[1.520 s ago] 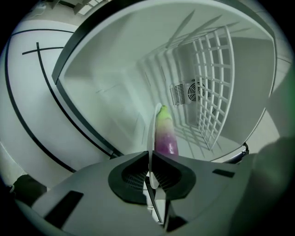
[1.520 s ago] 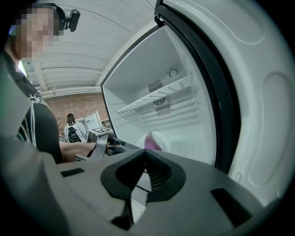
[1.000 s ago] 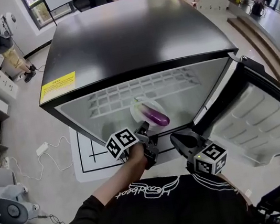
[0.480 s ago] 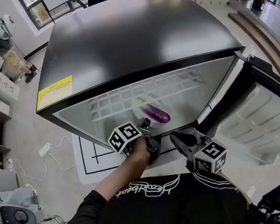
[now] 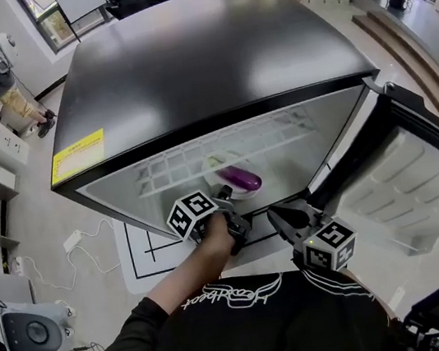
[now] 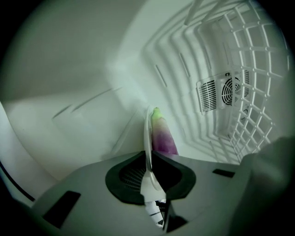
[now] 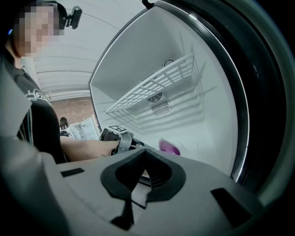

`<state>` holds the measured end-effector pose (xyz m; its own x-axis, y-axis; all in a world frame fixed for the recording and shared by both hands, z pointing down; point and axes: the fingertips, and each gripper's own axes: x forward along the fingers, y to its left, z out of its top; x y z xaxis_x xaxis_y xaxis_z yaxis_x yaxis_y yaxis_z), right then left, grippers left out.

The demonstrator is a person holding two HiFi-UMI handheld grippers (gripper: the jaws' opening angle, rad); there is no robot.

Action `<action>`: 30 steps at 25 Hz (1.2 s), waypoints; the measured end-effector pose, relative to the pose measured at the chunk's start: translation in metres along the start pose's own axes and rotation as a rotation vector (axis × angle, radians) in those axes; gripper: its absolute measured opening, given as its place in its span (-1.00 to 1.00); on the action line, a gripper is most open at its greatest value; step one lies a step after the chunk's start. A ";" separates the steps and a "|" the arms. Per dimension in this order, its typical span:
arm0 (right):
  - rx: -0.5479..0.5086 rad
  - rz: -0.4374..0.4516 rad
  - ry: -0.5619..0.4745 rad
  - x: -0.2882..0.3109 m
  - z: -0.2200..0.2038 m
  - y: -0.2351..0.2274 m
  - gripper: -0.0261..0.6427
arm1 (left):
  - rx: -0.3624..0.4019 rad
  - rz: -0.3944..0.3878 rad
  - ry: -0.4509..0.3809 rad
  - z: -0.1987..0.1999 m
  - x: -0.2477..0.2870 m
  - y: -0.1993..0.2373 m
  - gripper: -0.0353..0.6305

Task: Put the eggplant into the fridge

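Observation:
A purple eggplant (image 5: 244,180) with a green tip lies on a white plate (image 5: 219,180) inside the open fridge (image 5: 208,56). My left gripper (image 5: 229,204) is shut on the near rim of that plate. In the left gripper view the plate (image 6: 148,133) stands edge-on between the jaws of the left gripper (image 6: 150,174), with the eggplant (image 6: 162,136) just to its right. My right gripper (image 5: 282,218) hangs at the fridge's opening, right of the left one, jaws together with nothing in them. In the right gripper view, beyond the right gripper (image 7: 137,184), the left gripper (image 7: 117,138) and the eggplant (image 7: 169,148) show inside the fridge.
A white wire shelf (image 5: 223,145) spans the fridge above the plate, and a fan vent (image 6: 220,94) sits in the back wall. The fridge door (image 5: 420,178) stands open at the right. Several people are on the far side of the fridge, and a cable lies on the floor at the left.
My left gripper has carried the plate with the eggplant a little further in and lower inside the fridge. The right gripper has stayed where it was.

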<state>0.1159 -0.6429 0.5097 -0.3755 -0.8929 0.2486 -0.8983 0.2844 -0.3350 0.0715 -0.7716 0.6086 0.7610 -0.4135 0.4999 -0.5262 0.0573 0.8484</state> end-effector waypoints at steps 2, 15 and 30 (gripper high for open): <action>0.005 -0.003 -0.003 0.001 0.000 -0.001 -0.90 | 0.016 0.005 0.006 0.001 0.000 0.000 -0.82; 0.004 0.010 -0.012 0.006 0.003 0.001 -0.90 | 0.124 0.022 0.038 0.004 0.001 -0.004 -0.42; -0.004 0.039 -0.009 -0.017 0.000 0.019 -0.90 | 0.177 -0.086 0.020 -0.013 -0.043 -0.031 -0.07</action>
<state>0.1054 -0.6226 0.4990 -0.4084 -0.8842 0.2268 -0.8837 0.3207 -0.3409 0.0604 -0.7439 0.5632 0.8127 -0.3917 0.4313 -0.5158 -0.1394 0.8453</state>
